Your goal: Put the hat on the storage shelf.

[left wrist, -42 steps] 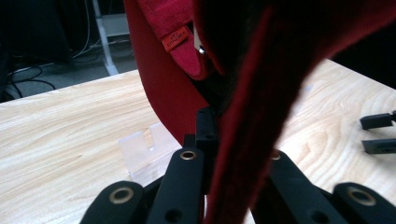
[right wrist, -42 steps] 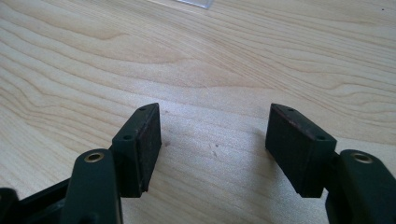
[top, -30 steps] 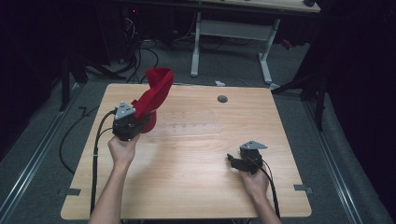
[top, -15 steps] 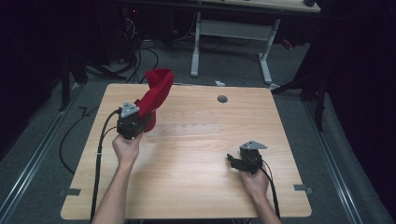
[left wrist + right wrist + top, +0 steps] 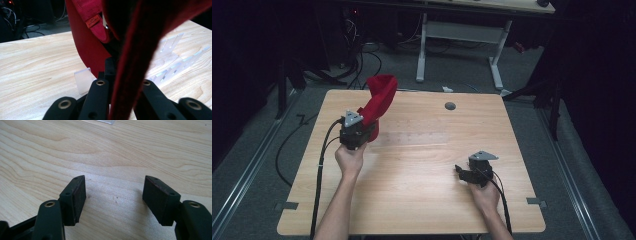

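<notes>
The left gripper point(image 5: 360, 131) has its fingers point(image 5: 107, 75) clamped tight on a red fabric cap point(image 5: 378, 98), which rises up and away from them, its folds draped over both fingers. A small orange label point(image 5: 92, 20) is sewn on the cloth just above them. A clear plastic stand point(image 5: 83, 80) sits on the light wooden tabletop point(image 5: 422, 150) right beside the fingers. The right gripper point(image 5: 115, 197) rests low over bare wood, well apart from the cap, its fingers point(image 5: 77, 195) spread wide with nothing between them.
</notes>
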